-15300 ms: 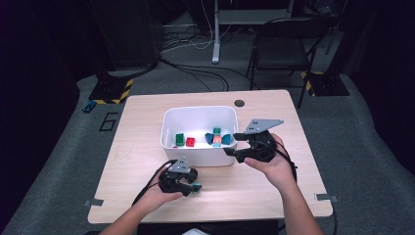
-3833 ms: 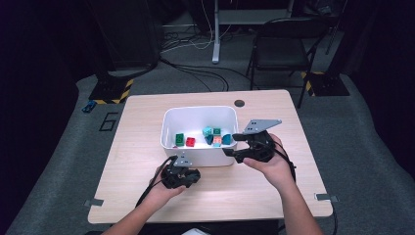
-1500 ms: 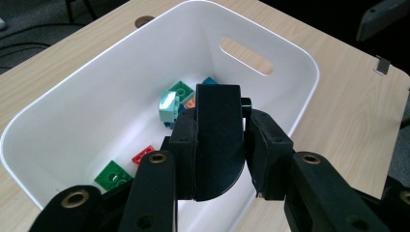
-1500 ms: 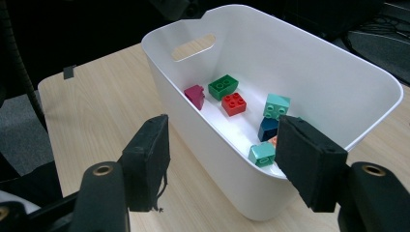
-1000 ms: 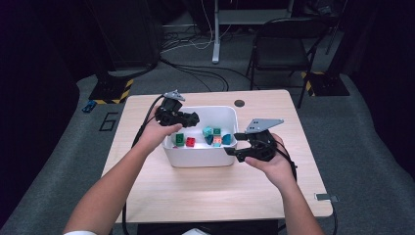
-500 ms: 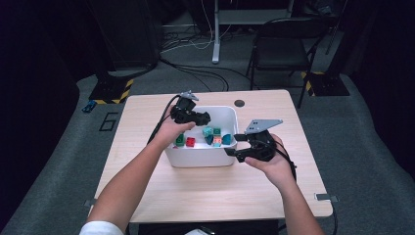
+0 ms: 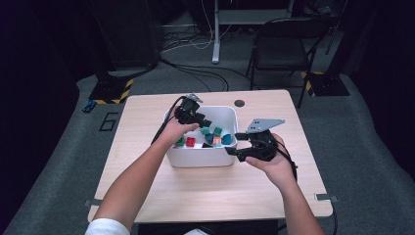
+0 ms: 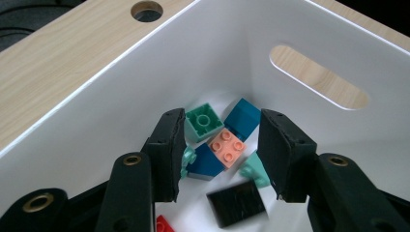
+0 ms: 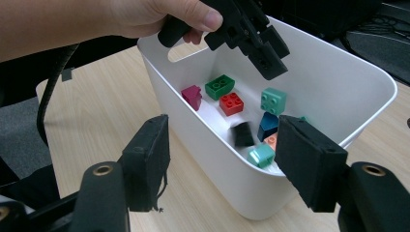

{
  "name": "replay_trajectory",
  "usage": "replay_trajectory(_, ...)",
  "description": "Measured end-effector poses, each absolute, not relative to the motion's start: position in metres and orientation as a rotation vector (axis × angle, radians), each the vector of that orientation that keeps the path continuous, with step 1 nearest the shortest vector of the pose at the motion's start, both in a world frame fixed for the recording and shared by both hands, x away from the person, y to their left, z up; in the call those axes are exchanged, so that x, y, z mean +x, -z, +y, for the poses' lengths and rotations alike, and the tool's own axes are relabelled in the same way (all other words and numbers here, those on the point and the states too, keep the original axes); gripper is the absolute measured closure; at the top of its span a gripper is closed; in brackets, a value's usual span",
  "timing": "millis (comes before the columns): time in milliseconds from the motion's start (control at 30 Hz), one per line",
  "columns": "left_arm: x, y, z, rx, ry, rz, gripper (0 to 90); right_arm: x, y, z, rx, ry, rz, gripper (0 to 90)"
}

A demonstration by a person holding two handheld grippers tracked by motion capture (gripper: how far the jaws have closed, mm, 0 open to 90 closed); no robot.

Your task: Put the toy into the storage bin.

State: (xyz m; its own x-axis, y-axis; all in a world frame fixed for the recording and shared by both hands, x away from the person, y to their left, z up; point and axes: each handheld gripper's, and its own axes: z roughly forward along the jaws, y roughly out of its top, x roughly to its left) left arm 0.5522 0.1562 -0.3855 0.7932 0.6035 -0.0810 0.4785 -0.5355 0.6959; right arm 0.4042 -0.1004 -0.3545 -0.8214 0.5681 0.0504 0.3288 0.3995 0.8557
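While poised over the white bin (image 7: pixel 200 157), left gripper (image 7: pixel 203 122) tipped downward into it, jaws just opened, now apart, nothing pinched between the pads.

Black brick (image 8: pixel 237 208) below the jaw gap, slightly back toward the gripper's body, clear of both pads. Blurred in both gripper views, so likely mid-drop or only just landed. Edges tilted against the jaw line. No clear long axis; roughly square through the blur.

Straight ahead of the jaws, on the bin floor: orange brick (image 8: pixel 226 147) atop a dark blue one, green brick (image 8: pixel 204 122) just beyond the left pad, pale teal pieces at either side.

Right gripper (image 7: pixel 232 143) at the bin's near right corner, jaws wide, rim corner between them, no pad seen pressing. Farther from the black brick than the left gripper, with the wall between.

Judged: drop done or nearly so. Next move probably up and back out over the near wall toward the table (image 7: pixel 220 196). Key relation: brick beneath and behind the opening, so a straight lift should clear it.
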Motion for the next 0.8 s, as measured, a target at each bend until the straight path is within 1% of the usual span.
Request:
replay_trajectory(300, 0.542, 0.371, 0.173, 2.202, -0.259, 0.812, 47.4, 0.402, 0.354, -0.097, 0.775, -1.386, 2.412, 36.4)
replay_trajectory(633, 0.521, 0.351, 0.223, 2.139, -0.328, 0.866, 42.7, 0.403, 0.355, -0.097, 0.794, -1.378, 2.415, 36.4)
replay_trajectory(800, 0.506, 0.346, 0.241, 2.111, -0.354, 0.875, 40.2, 0.403, 0.356, -0.094, 0.788, -1.37, 2.425, 36.4)
